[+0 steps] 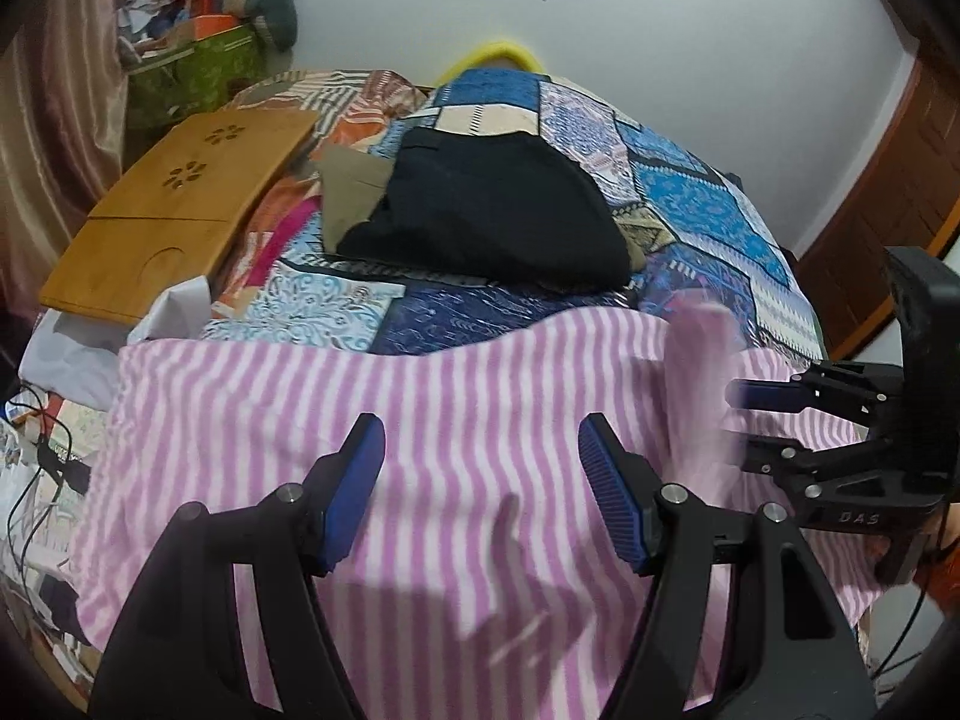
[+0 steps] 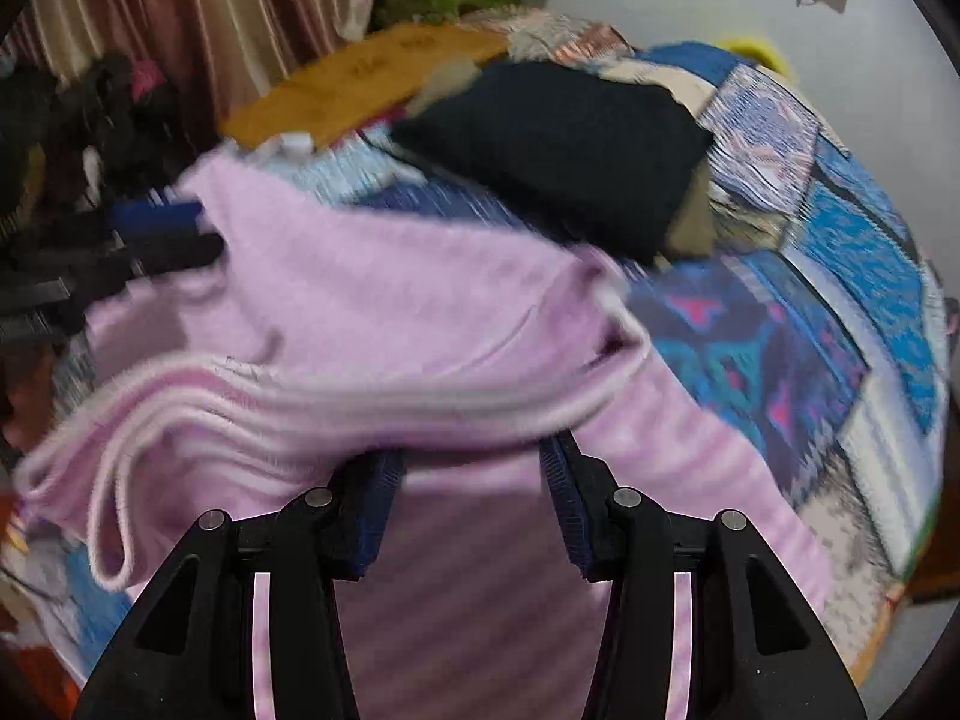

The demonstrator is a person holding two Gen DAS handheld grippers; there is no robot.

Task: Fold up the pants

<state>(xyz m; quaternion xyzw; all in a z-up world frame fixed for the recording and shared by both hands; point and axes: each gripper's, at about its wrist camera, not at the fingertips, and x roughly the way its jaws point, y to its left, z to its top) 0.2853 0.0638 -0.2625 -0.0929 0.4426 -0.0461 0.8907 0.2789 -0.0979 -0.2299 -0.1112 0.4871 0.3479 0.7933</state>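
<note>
The pink striped pants [image 1: 420,396] lie on the bed's [image 1: 690,192] near edge. The left hand-held gripper [image 1: 483,462] hangs wide above them. The right hand-held gripper [image 2: 471,483] is wide too, with pants bunched over its tips.

My left gripper [image 1: 483,480] is matte black plastic: two angular arms with triangular cut-outs, each carrying round silver screw heads at the pivots. Bright blue ribbed pads [image 1: 612,498] line the inner faces of my jaws, their ridges running crosswise. My right gripper [image 2: 471,498] is the same build, black linkages with silver screws just behind the jaws and dark blue ribbed pads [image 2: 564,510] inside them. Seen from my left camera, the right unit's side wall bears small raised letters reading "DAS" below its jaws, with a dark blocky housing behind.
</note>
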